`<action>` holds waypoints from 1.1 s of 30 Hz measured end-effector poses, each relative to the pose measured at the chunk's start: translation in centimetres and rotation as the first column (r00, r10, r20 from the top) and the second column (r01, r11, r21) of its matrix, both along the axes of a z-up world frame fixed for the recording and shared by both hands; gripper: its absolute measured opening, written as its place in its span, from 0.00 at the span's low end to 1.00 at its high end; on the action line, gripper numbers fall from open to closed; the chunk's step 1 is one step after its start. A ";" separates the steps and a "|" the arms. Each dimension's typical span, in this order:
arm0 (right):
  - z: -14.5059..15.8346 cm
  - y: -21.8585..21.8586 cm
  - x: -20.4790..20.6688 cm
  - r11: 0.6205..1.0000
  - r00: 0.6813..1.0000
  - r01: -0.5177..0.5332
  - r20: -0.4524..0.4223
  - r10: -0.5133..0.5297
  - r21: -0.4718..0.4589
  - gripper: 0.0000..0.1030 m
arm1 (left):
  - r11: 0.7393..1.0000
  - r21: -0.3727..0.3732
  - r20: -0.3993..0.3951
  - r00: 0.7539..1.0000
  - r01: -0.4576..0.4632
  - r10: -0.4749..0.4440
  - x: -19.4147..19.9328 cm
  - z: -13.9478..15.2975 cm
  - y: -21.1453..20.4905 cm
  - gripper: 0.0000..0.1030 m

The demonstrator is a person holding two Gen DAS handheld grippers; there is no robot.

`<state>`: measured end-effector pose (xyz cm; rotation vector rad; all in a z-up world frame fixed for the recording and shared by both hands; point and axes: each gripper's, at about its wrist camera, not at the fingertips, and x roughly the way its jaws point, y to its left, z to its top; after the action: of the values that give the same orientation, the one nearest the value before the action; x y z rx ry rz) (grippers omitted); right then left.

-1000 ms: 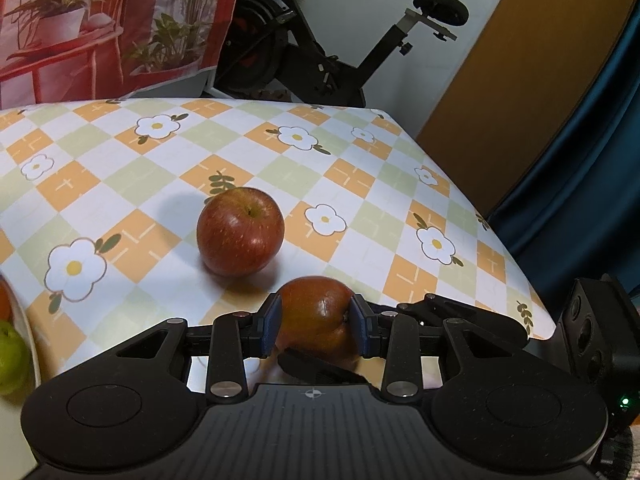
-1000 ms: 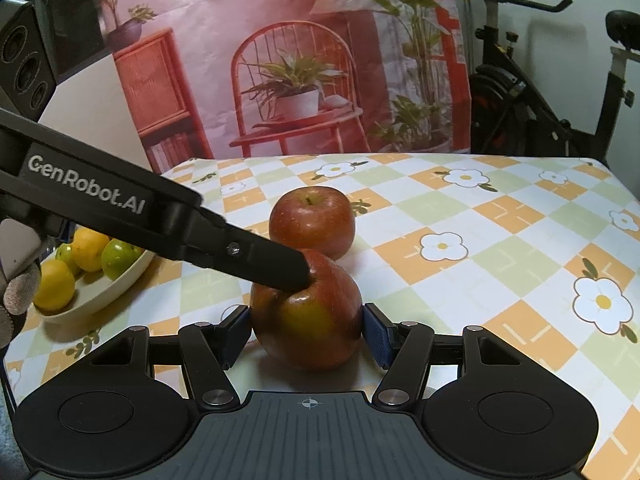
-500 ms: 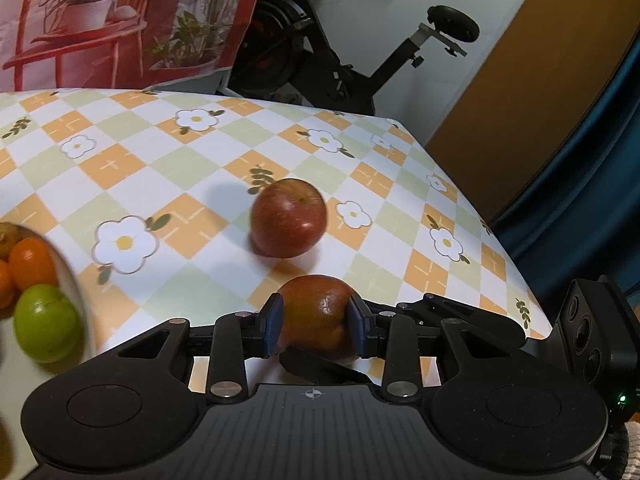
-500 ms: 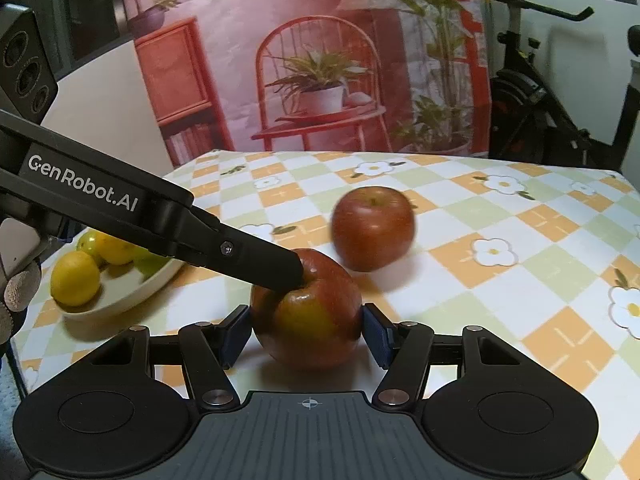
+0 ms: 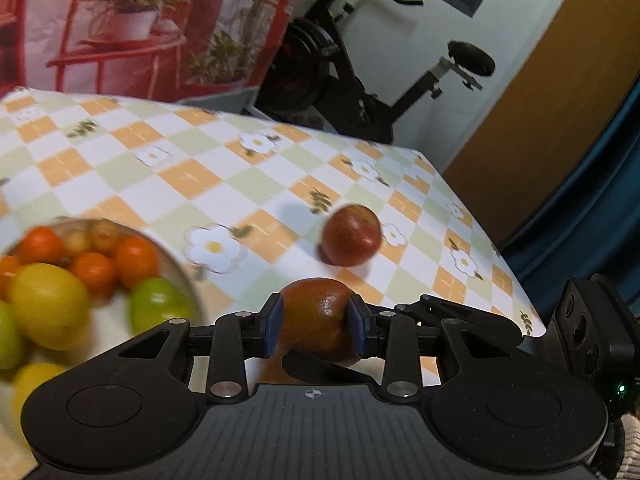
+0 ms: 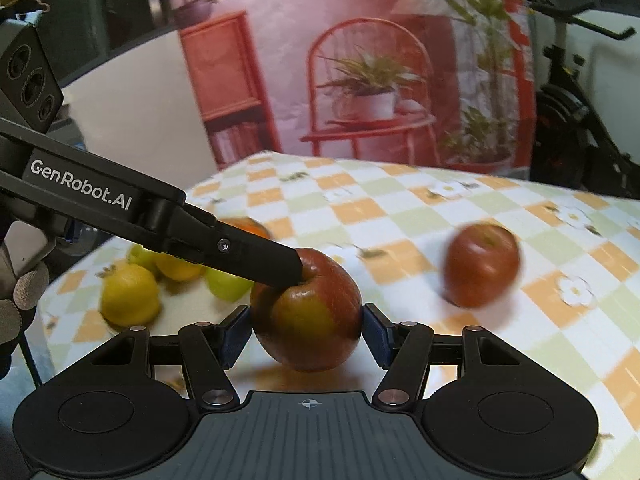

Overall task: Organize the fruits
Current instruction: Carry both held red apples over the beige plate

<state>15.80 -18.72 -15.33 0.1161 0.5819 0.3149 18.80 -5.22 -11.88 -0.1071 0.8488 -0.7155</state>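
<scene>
Jointly, the left gripper (image 5: 316, 322) and right gripper (image 6: 306, 330) clamp one apple (image 6: 306, 312), stem dimple upward.

Home living space, not a lab: table with a floral checkered tablecloth (image 5: 192, 176), exercise bike (image 5: 352, 80) just behind the table's far edge, printed backdrop (red chair, potted plants) (image 6: 360, 80) beside the bike, teal curtain (image 5: 600, 184) off the table's right corner.
</scene>
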 end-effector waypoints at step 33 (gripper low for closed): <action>-0.6 10.9 4.8 0.972 0.972 -0.225 -0.085 0.220 -0.061 0.54 | 0.989 0.045 -0.012 0.990 -0.137 0.138 1.5 -0.8 9.8 0.36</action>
<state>20.57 -7.79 -15.89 -0.0054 0.6846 0.5088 20.32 4.58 -12.66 -0.1302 0.8623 -0.5666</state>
